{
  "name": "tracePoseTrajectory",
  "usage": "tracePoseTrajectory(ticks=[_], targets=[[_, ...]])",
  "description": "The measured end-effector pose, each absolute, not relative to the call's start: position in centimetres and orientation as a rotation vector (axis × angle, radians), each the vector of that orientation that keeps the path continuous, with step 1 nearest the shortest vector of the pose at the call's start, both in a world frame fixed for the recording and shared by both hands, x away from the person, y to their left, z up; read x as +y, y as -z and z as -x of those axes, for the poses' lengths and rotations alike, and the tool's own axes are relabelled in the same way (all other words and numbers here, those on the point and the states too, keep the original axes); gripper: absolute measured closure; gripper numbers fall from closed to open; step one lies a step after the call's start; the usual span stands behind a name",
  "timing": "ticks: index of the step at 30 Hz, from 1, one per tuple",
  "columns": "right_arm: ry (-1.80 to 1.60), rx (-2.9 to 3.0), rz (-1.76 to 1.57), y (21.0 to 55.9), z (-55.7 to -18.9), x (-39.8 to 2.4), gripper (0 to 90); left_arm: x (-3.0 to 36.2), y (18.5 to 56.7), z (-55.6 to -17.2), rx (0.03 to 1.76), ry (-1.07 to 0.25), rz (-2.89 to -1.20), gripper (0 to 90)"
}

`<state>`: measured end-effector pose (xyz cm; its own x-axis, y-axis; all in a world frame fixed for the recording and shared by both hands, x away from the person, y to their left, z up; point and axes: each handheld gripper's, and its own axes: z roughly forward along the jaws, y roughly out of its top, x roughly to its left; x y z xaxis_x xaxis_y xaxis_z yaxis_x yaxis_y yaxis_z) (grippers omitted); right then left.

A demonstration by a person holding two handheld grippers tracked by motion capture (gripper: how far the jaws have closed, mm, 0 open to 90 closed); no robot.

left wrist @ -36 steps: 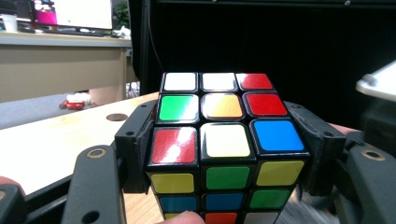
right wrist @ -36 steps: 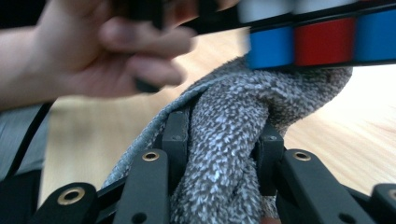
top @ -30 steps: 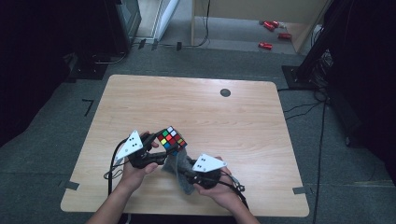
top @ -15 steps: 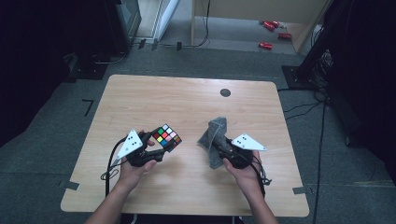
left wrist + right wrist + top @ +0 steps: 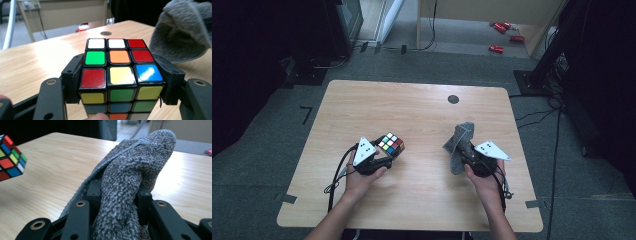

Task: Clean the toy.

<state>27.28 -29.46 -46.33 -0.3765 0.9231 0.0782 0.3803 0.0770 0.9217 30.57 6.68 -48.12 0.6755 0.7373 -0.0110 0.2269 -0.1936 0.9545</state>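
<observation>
My left gripper (image 5: 388,152) is shut on a colour cube (image 5: 391,143), held just above the wooden table (image 5: 412,110) at front left. In the left gripper view the cube (image 5: 117,66) sits squarely between the two black jaws, its top face showing white, red, green, orange, yellow and blue tiles. My right gripper (image 5: 467,152) is shut on a bunched grey cloth (image 5: 459,142) at front right. The cloth (image 5: 130,182) bulges up between the jaws in the right gripper view, where the cube (image 5: 11,157) shows at the far left edge.
A small dark round hole (image 5: 453,99) marks the table's far side. Red objects (image 5: 504,35) lie on the grey floor beyond a wooden cabinet. Dark equipment stands at both back corners. Tape strips (image 5: 287,198) hold the table's front corners.
The right gripper has carried the grey cloth away from the cube, rightward across the table. The left gripper with the cube has sunk slightly.
</observation>
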Motion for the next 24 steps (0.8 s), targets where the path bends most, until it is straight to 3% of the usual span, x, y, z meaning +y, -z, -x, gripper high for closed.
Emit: tracePoseTrajectory(ticks=[7, 16, 24], targets=[[-1.190, 1.851, -1.369, 49.1, -28.1, -30.0, 66.0, 6.1, 49.1, -31.4, 0.822, -0.555, -1.783, 34.5], [-1.110, 1.932, -1.321, 50.7, -28.5, -27.8, 65.8, 5.5, 50.0, -31.7, 0.826, -0.562, -1.827, 34.5], [-1.013, 1.845, -1.428, 51.6, -29.4, -30.7, 66.0, 6.0, 50.2, -32.1, 0.859, -0.565, -1.827, 34.5]])
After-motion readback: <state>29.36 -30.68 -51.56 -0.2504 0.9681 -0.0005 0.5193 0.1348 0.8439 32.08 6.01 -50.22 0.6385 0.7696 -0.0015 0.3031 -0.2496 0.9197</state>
